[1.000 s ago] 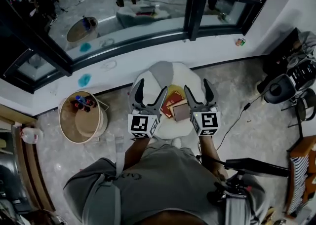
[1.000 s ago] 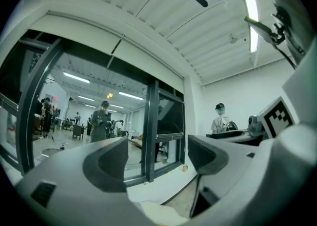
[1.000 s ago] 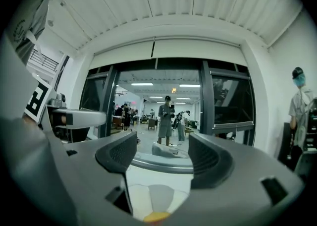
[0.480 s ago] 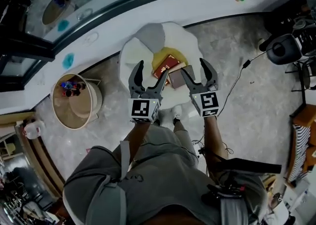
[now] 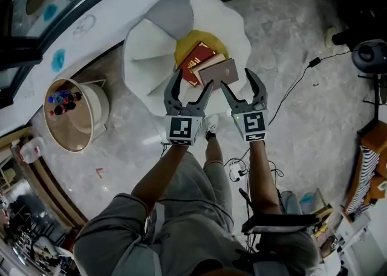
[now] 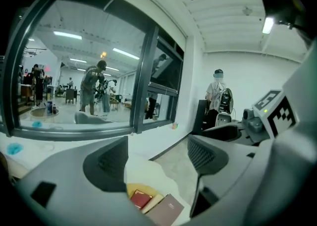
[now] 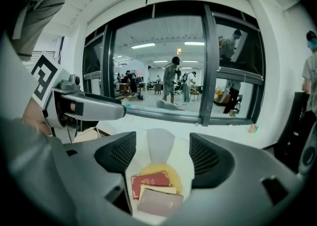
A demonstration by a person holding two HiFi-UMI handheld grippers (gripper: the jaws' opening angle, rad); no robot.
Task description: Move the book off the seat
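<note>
White seat (image 5: 145, 48) carried a brown book (image 5: 219, 73) atop a red book (image 5: 195, 63) on its yellow cushion (image 5: 188, 43); left gripper (image 5: 191, 84) and right gripper (image 5: 237, 82) hung above the seat's near edge, jaws wide apart, gripping nothing.

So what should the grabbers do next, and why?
Probably ease the right gripper a little forward and down, so its jaws come around the near edge of the brown book, the top one on the white seat. The jaws stand apart with nothing between them, and the book lies just ahead, untouched.
</note>
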